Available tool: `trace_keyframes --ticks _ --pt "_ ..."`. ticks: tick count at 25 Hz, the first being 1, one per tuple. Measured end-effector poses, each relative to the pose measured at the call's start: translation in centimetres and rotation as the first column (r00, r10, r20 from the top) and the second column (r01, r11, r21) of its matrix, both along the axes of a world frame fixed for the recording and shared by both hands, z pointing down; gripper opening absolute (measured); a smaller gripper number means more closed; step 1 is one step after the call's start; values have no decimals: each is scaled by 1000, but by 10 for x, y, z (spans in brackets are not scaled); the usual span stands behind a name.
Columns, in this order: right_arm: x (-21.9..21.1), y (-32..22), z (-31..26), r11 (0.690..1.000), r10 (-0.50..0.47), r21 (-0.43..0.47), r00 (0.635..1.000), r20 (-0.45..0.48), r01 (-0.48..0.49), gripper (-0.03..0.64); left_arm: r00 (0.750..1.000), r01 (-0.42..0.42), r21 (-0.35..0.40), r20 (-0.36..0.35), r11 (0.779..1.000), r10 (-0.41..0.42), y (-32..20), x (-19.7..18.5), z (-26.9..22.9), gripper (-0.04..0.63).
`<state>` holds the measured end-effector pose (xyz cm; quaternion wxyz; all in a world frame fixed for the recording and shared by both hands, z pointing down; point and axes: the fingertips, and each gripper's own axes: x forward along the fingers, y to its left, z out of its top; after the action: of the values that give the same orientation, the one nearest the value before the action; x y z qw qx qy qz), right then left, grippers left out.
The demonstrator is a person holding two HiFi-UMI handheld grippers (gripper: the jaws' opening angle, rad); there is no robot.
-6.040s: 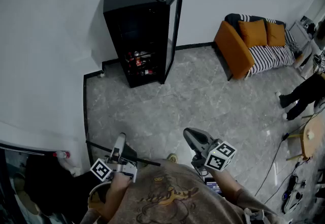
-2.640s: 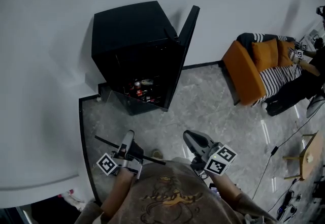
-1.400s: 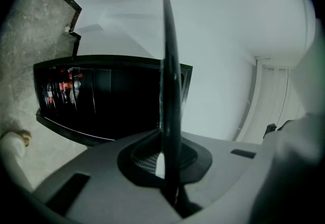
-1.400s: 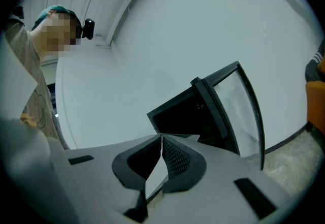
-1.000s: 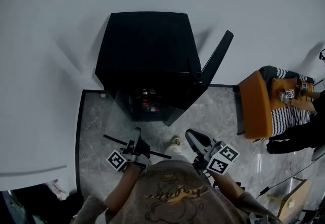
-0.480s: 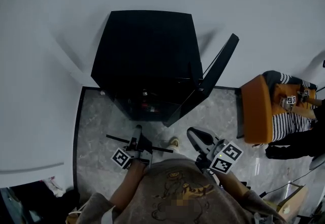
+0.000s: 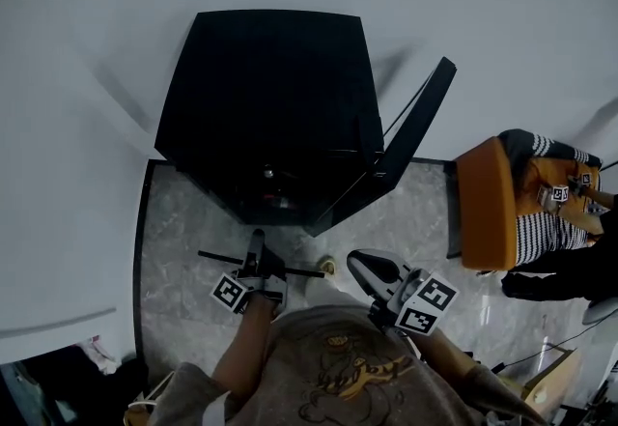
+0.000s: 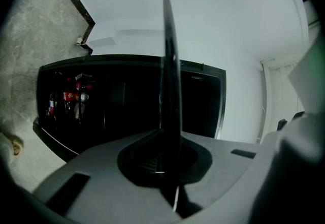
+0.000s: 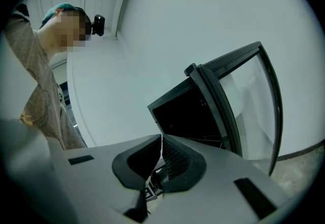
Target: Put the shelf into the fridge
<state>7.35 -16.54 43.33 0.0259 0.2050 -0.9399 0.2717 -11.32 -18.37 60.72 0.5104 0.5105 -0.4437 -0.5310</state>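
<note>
Fingers of the left gripper [image 8: 170,141] are seen clamped on the shelf [image 8: 170,50]. It is pinched at one rim and shows as a thin dark bar at lower centre of the head view, short of the fridge [image 7: 261,105] and not yet inside. And the right gripper [image 9: 161,140]: its fingers are pressed together on nothing, so no second support is being given. That is where trouble is judged likeliest. With only one rim held, the far side could sag or twist, and a corner could be knocked against the cabinet's front frame or against the open door [image 7: 410,139], which slants off right of centre. Red-labelled drinks [image 8: 68,97] are stocked low in the cabinet and could be struck if the shelf is fed in too low. Room is judged fair: bare floor [image 7: 183,221] lies between shelf and opening, the wall [image 7: 77,125] is close at the left, and the sofa [image 7: 488,207] is well apart at the right edge.
</note>
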Motion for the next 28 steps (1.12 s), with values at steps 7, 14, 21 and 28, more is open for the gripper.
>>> trace_keyframes --ticks 7,14,21,28 --pt "2 -2 7 1000 -17 -7 1000 -23 17 22 999 44 -27 -7 999 -44 -17 -1 26 14" --pt "8 -7 16 1000 -22 -22 999 -35 22 23 998 57 -61 10 997 -56 -30 0 55 14" --pt "17 -7 27 999 -20 -41 999 -47 18 23 997 81 -80 6 994 -81 -41 2 82 14" --pt "16 -1 33 999 -16 -49 998 -55 13 23 996 92 -101 24 991 -90 -46 -4 104 14"
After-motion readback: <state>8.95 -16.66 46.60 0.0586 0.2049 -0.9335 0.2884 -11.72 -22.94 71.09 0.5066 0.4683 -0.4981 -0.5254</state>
